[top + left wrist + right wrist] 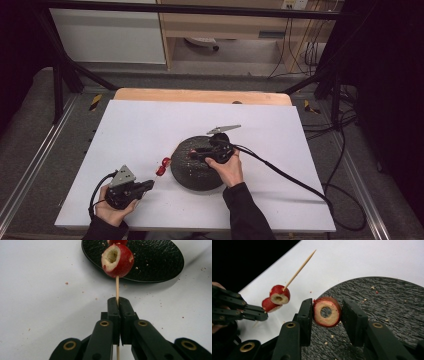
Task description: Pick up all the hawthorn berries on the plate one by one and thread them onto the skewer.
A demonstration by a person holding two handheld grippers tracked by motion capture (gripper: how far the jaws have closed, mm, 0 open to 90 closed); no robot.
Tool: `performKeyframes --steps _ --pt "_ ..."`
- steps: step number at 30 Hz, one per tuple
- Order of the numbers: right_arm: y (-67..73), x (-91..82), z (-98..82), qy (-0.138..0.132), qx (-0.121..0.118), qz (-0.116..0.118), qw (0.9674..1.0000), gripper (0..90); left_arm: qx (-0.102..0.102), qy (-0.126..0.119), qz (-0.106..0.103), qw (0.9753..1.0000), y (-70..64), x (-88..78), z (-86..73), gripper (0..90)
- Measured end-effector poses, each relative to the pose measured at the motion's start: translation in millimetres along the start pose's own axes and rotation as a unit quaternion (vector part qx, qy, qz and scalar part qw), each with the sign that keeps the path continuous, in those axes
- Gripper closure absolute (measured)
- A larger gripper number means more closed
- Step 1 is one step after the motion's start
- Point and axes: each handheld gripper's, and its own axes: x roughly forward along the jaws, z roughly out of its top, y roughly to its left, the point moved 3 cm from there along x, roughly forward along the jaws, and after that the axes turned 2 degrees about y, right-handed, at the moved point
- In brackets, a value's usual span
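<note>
— How far along am I looking, starting from the left?

— I'm holding the left gripper [150,185] at the near left of the white surface [130,130], its jaws clamped together on the butt of the wooden skewer [117,287]. Two red fruit pieces [275,298] are already sitting on that stick, so I'm judging the threading as partly done. In the right gripper view the pointed end is sticking up and away, bare beyond the fruit.

— And what am I bringing to it?

— Moving right, my right gripper [327,312] is hovering over the black plate [197,175], jaws pressing on either side of a cored fruit ring [327,311], its hole facing the camera. That ring is the piece I'm judging as next to go on.

— Where is the ring sitting relative to the skewer?

— It's lying to the right of the threaded pieces and near them, but clear of the stick; the tip is pointing off above and to the left of it. I'm still needing to line the hole up with that tip and slide it down. Crumbs are lying on the plate, but no more whole pieces that I can make out.
</note>
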Motion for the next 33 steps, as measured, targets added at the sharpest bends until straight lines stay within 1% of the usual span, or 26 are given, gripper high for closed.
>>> performKeyframes --steps 4,6,12,18,20,23,25,27,28,32,33 --pt "-1.7 -6.2 -9.4 -0.039 0.017 0.01 0.9991 62.0 0.0 0.0 -0.001 1.0 -0.8 0.3 0.0 88.1" --pt "-2.9 -8.5 -13.5 -0.05 0.027 0.012 0.9983 62.0 0.002 0.001 -0.002 1.0 -1.5 0.7 0.1 88.1" --pt "-6.4 -13.2 -23.3 -0.079 0.047 0.019 0.9956 62.0 0.005 0.003 -0.005 1.0 -4.4 2.1 0.4 88.1" --pt "-7.8 -14.5 -30.4 -0.121 0.071 0.019 0.9899 62.1 0.007 0.002 -0.007 0.9999 -7.0 2.3 0.7 88.1" --pt "-7.1 -13.6 -31.3 -0.133 0.072 0.02 0.9883 62.1 0.008 0.003 -0.007 0.9999 -7.6 2.5 0.7 88.1" --pt "-5.1 -12.6 -31.2 -0.152 0.081 0.022 0.9848 62.1 0.008 0.003 -0.008 0.9999 -8.3 2.8 0.8 88.1" --pt "-4.1 -12.2 -30.8 -0.168 0.086 0.02 0.9818 62.1 0.008 0.003 -0.009 0.9999 -8.5 2.5 0.8 88.1" --pt "-2.9 -12.0 -30.6 -0.185 0.094 0.021 0.9781 62.1 0.009 0.002 -0.008 0.9999 -8.7 2.3 0.9 88.1" --pt "-3.0 -11.5 -30.4 -0.193 0.094 0.019 0.9765 62.1 0.009 0.002 -0.009 0.9999 -8.8 2.3 0.9 88.1" --pt "-1.5 -11.0 -29.1 -0.22 0.106 0.022 0.9694 62.1 0.007 0.0 -0.009 0.9999 -9.2 2.6 1.1 88.1" --pt "-1.6 -11.3 -28.7 -0.228 0.105 0.021 0.9678 62.1 0.007 0.0 -0.009 0.9999 -9.3 2.5 1.1 88.1"
